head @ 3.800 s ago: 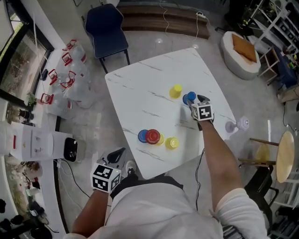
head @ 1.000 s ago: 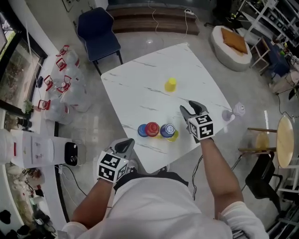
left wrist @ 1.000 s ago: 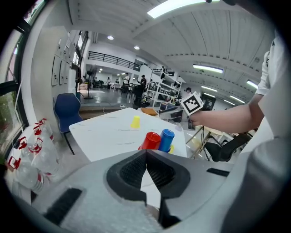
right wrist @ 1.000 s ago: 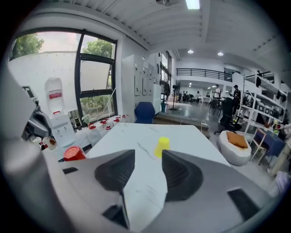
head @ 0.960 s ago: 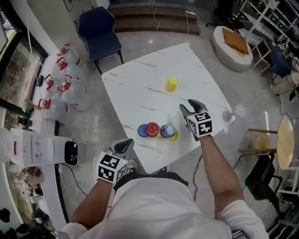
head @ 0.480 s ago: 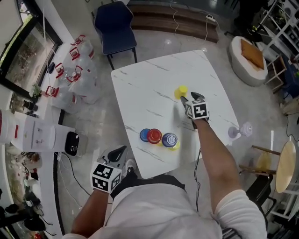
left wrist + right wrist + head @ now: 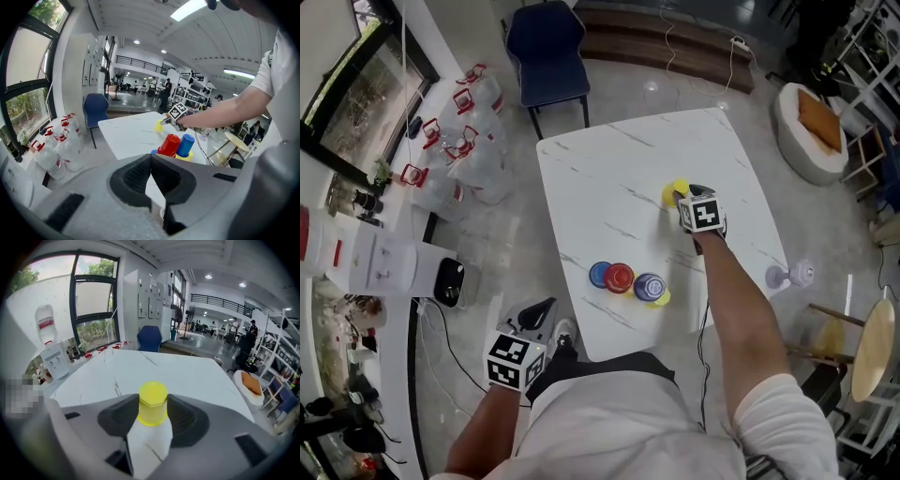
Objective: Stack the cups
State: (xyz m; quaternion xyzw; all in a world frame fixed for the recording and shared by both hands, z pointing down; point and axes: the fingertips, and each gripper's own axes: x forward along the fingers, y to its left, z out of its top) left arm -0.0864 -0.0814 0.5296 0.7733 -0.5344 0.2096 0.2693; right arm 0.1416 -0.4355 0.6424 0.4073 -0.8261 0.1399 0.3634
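A lone upside-down yellow cup (image 7: 676,190) (image 7: 152,404) stands on the white marble table (image 7: 600,178). My right gripper (image 7: 686,199) (image 7: 153,417) is closing on it, and both pads touch its sides. Near the front edge stand a low blue cup (image 7: 599,274), a red cup (image 7: 620,277) (image 7: 169,145) and a blue cup (image 7: 650,286) (image 7: 186,145) set on a yellow cup (image 7: 662,298). My left gripper (image 7: 536,314) (image 7: 151,161) hangs below the table's front edge, shut and holding nothing.
A blue chair (image 7: 547,45) stands beyond the far table edge. Water bottles (image 7: 459,150) and a dispenser (image 7: 356,262) line the left wall. A round stool (image 7: 874,352) and a small purple object (image 7: 787,276) are on the floor at right.
My right gripper left the blue cup on the front yellow cup, moved away from the stack to the lone yellow cup and closed around it. The left gripper stayed low.
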